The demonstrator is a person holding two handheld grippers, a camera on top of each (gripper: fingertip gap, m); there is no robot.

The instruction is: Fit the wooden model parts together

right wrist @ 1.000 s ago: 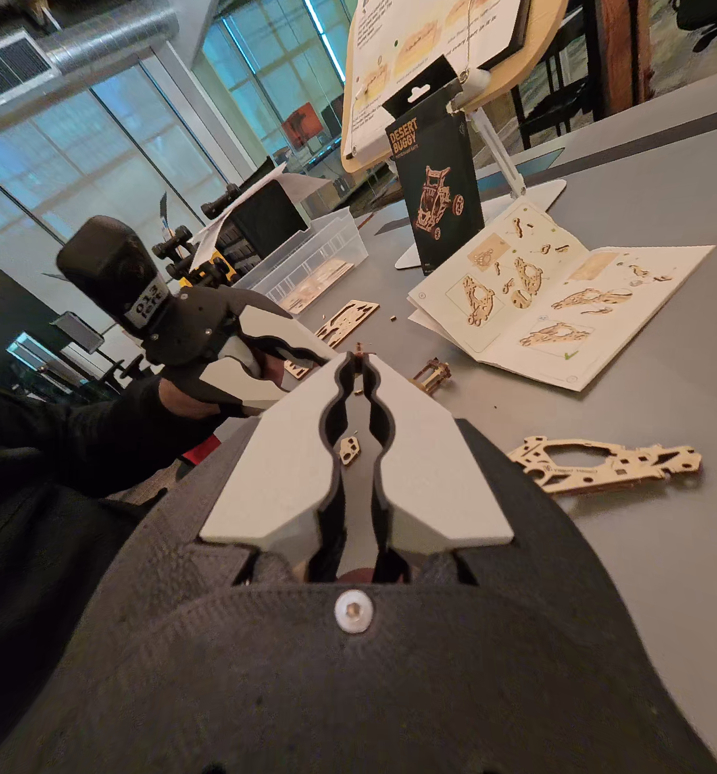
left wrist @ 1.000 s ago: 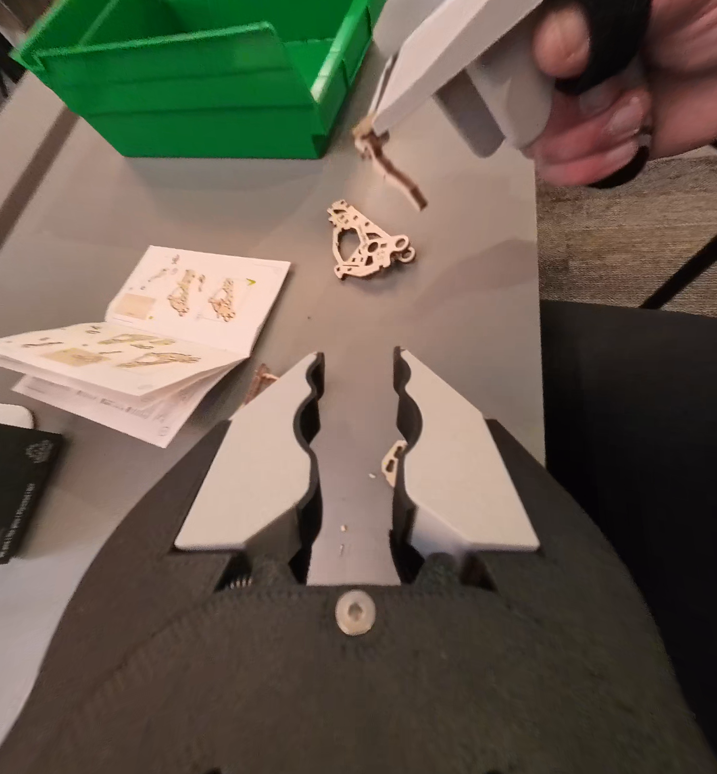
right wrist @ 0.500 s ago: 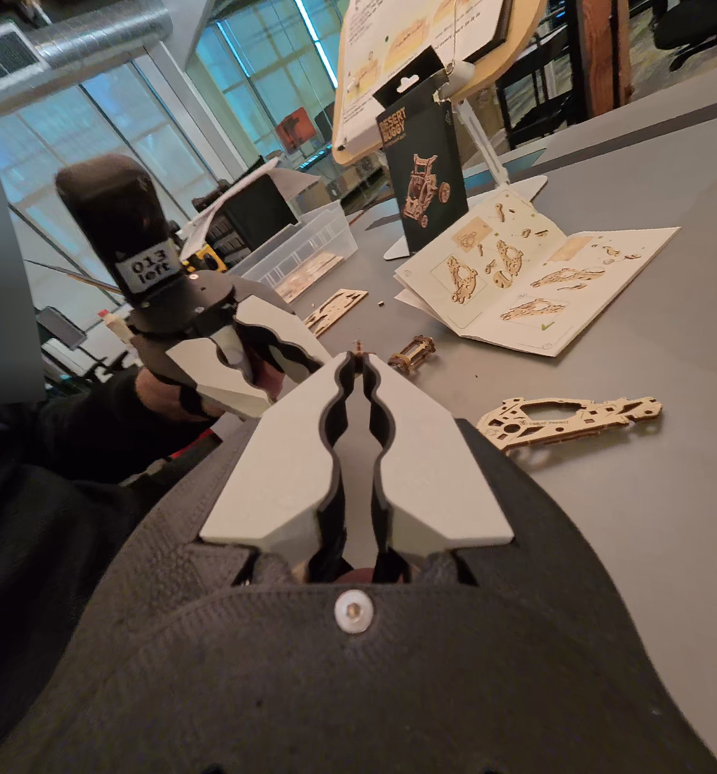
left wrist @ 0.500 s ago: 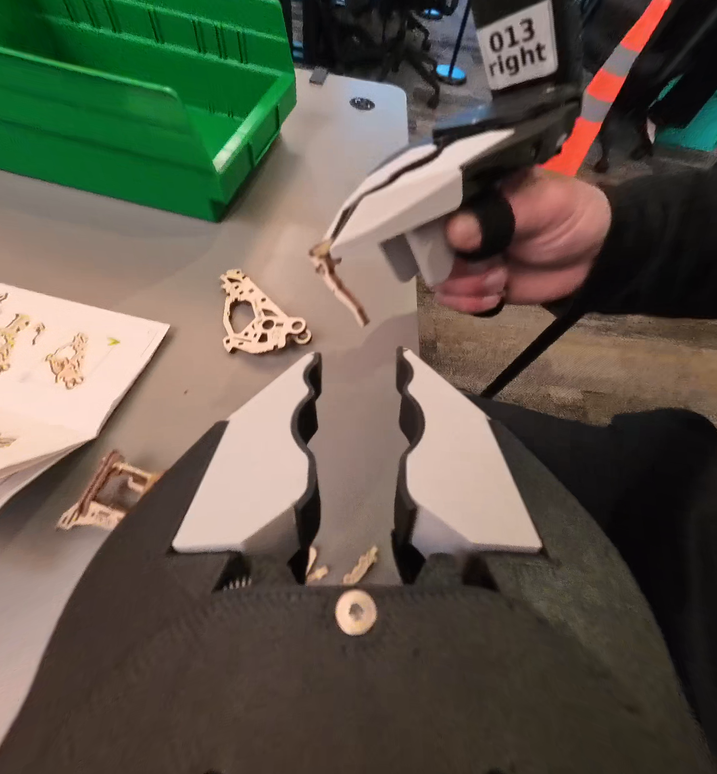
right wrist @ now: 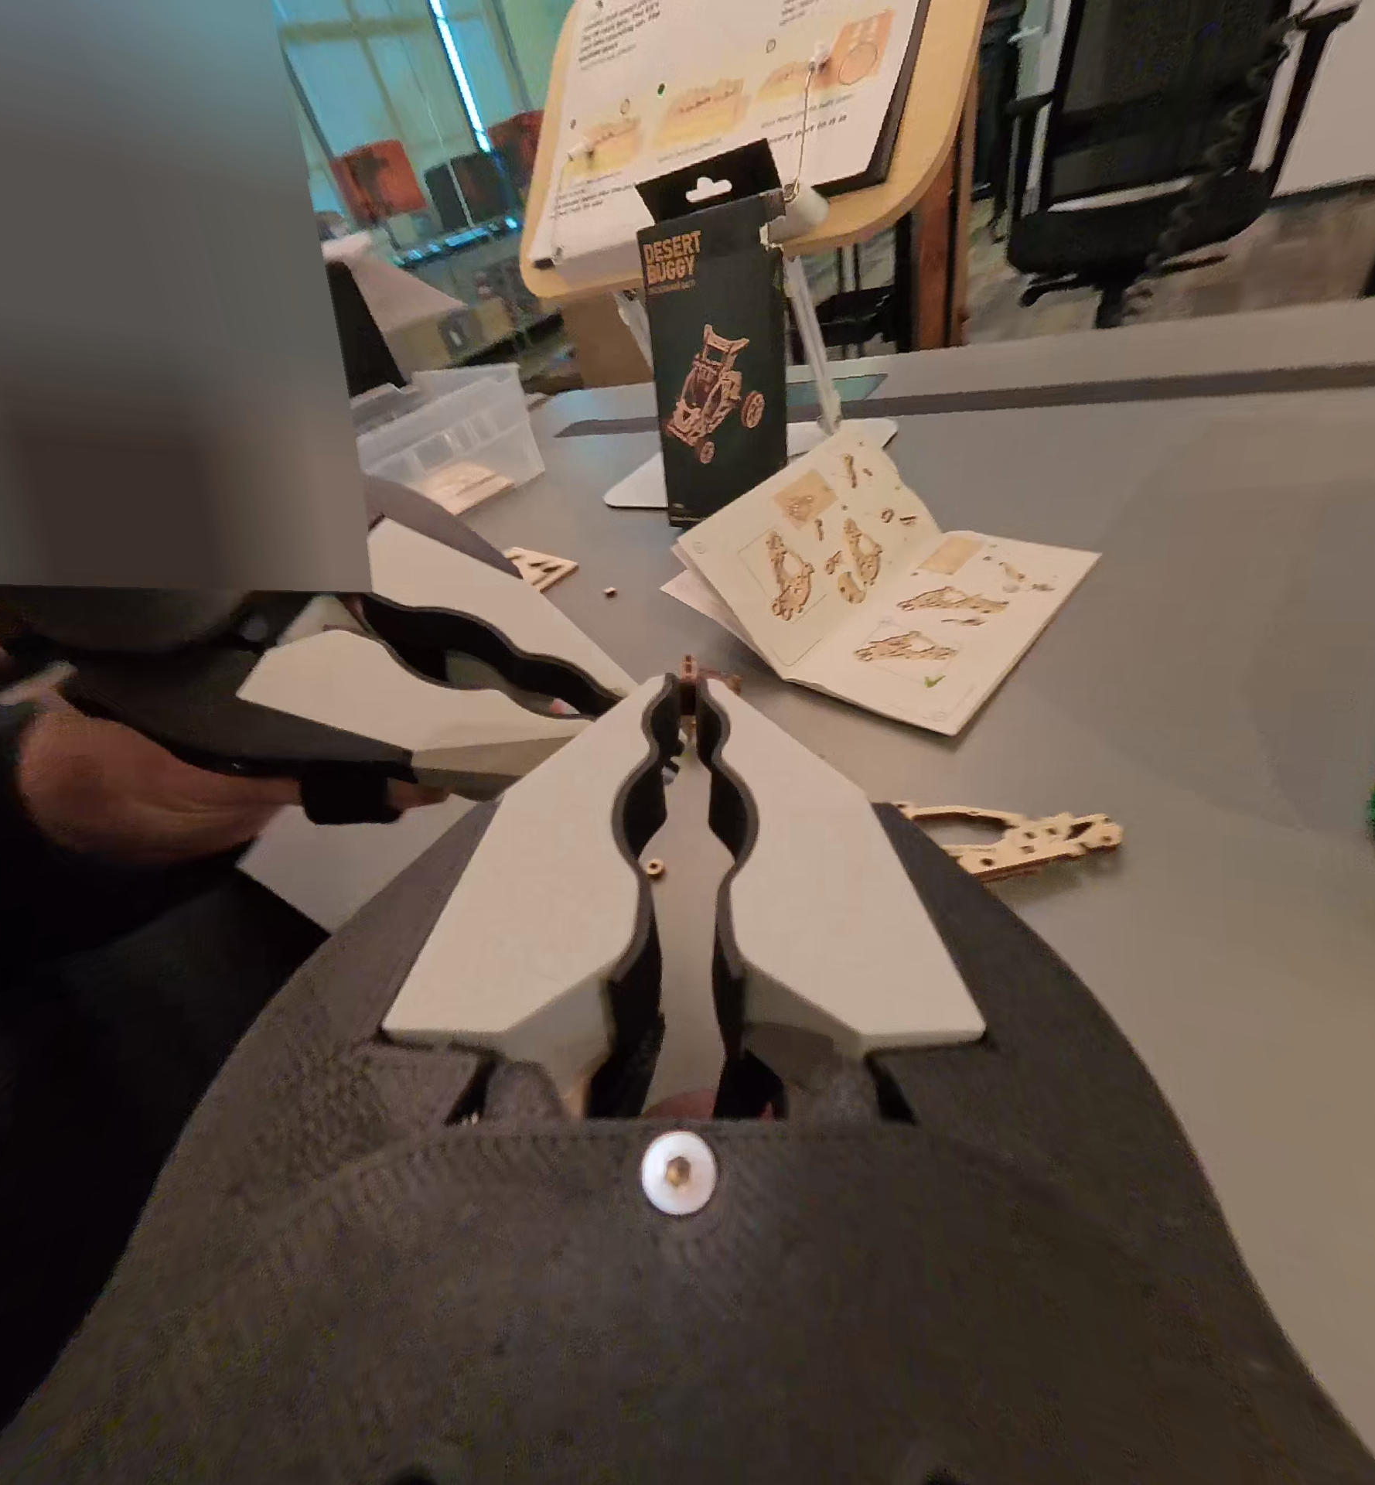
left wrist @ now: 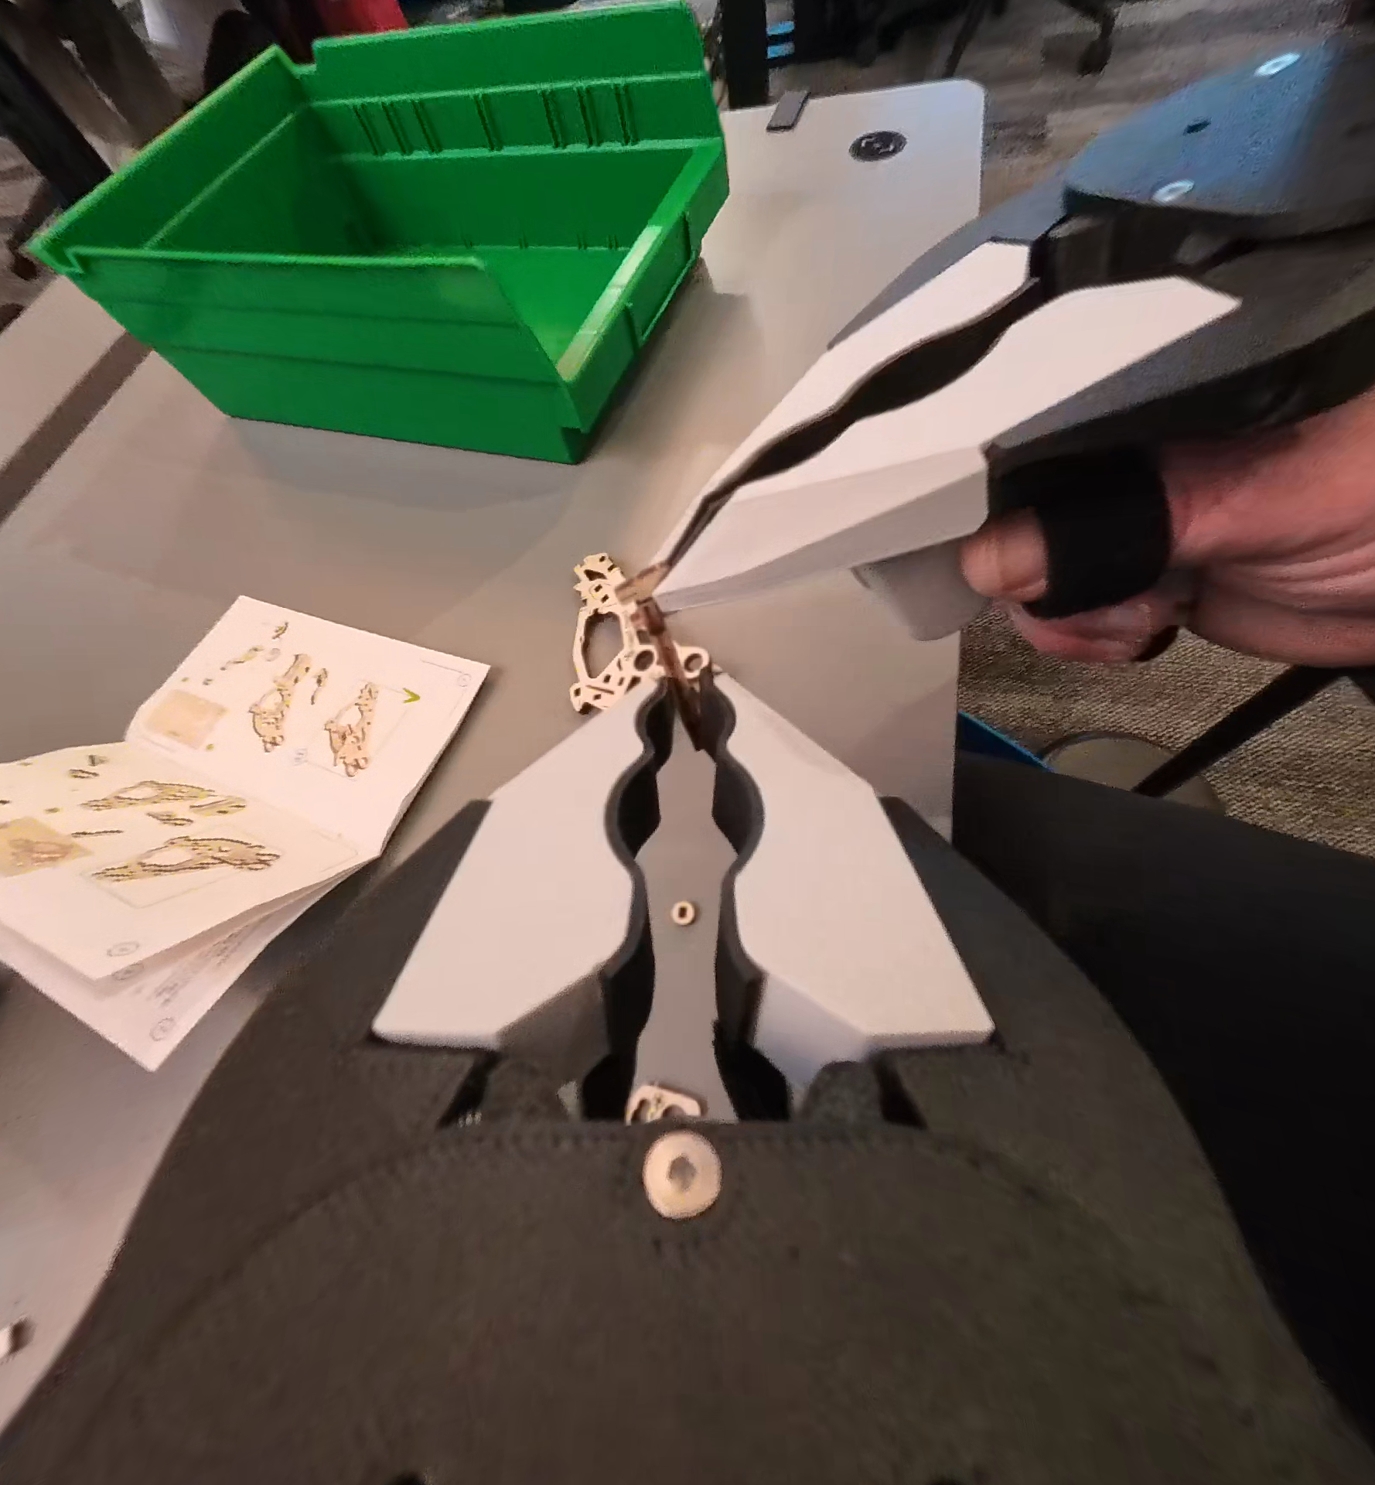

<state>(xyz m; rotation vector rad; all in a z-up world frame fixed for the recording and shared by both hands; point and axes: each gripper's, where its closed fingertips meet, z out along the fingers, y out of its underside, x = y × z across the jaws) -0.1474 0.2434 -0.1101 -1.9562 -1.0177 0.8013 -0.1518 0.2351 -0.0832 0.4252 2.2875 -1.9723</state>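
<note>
Mid-handover above the counter (left wrist: 427,514): my left gripper (left wrist: 688,703) and right gripper (right wrist: 688,691) both clamp one thin wooden strip (left wrist: 680,683); next, I align it for fitting.

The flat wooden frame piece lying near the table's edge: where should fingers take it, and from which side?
Probably by the narrow toothed end of the flat wooden frame piece, coming from the green bin side. It lies flat on the table, and both grippers crowd its wider lugged end.
</note>
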